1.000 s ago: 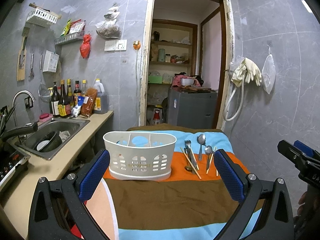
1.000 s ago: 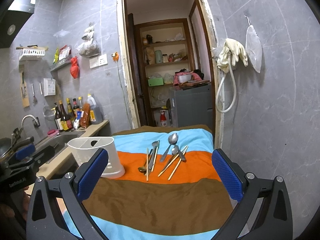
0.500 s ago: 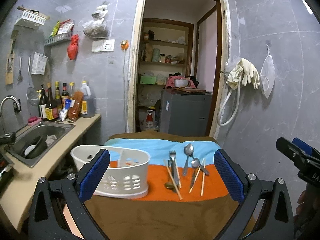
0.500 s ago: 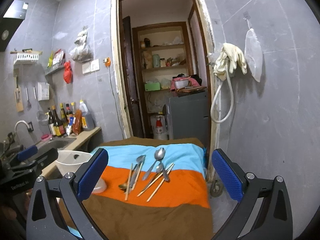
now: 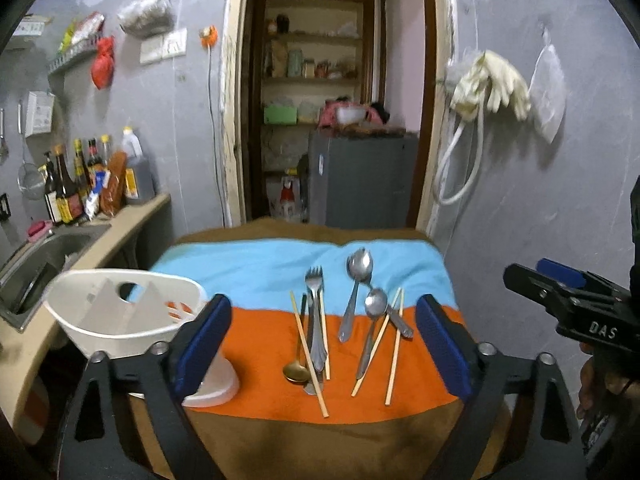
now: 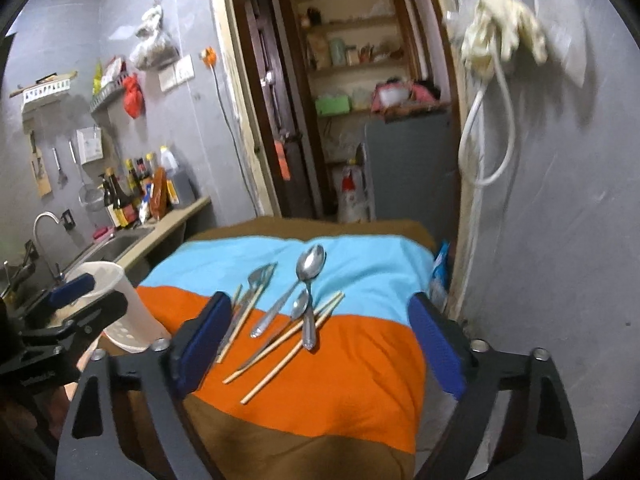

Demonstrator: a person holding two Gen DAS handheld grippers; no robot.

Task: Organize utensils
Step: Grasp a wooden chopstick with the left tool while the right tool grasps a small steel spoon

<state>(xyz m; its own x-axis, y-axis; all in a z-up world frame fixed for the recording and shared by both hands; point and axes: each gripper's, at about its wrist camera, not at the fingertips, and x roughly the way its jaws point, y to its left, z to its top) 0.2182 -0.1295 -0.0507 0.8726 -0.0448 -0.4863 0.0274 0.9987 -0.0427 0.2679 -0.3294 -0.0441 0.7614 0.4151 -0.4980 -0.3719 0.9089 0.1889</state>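
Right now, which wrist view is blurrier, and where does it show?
Right wrist view: smeared, worst at the cream rubber gloves on the wall; the steel spoons are soft. Left wrist view: sharper, its spoons crisp, though the white plastic utensil caddy blurs. Both bend the door frame.

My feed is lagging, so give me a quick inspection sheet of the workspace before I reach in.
Surface: striped cloth, brown, blue and orange bands.
Job's things: white caddy at left, partitions visible; fork, big spoon, small spoon, gold spoon and chopsticks loose on the cloth.
Clutter: nothing seen on the cloth.
Grippers: left gripper and right gripper both open, empty, over the utensils.
Cables: white hose on the wall.
Surroundings: sink, bottles, doorway.
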